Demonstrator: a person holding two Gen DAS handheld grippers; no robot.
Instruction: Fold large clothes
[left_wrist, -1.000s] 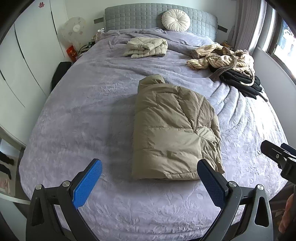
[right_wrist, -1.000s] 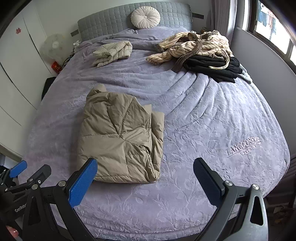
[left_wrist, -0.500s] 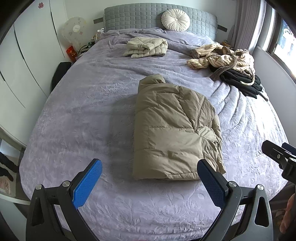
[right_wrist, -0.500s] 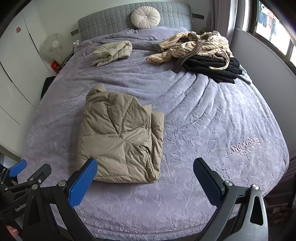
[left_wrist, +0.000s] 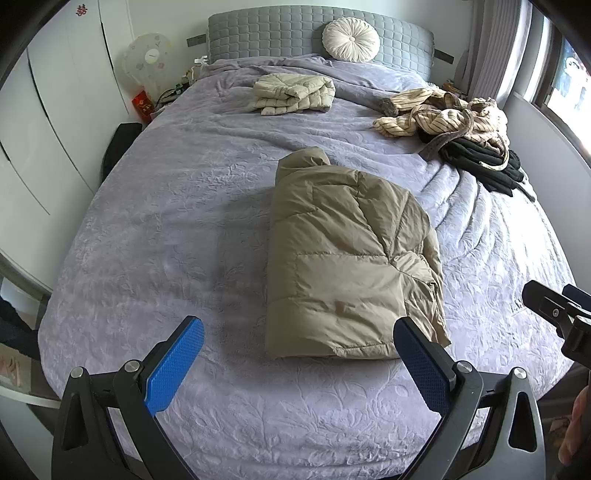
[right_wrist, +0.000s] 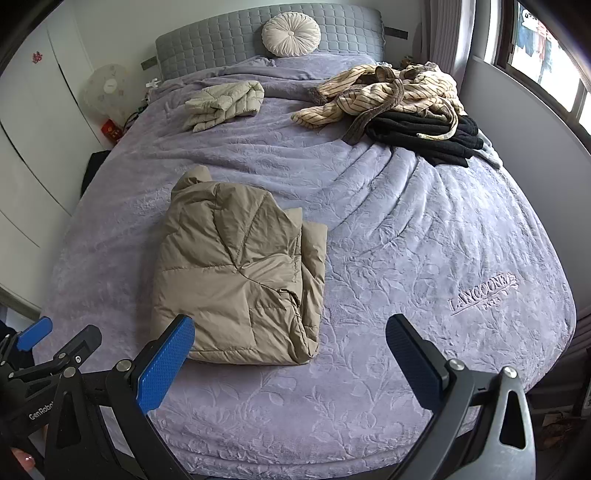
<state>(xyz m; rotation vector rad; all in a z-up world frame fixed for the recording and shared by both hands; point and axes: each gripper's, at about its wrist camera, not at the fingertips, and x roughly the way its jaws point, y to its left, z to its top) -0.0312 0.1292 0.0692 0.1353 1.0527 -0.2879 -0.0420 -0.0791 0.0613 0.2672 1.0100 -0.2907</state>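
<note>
Both the left gripper (left_wrist: 297, 345) and right gripper (right_wrist: 290, 341) hang wide open and empty over the near edge of a lavender bedspread (left_wrist: 177, 206). Just beyond them lies the folded tan puffer jacket (left_wrist: 347, 258), untouched, mid-bed.

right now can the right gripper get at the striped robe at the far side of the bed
Probably not without moving in. The right gripper is open over the near edge of the bed, while the striped robe lies far off near the headboard on black clothes. Nothing blocks the way; it is only distance.
</note>
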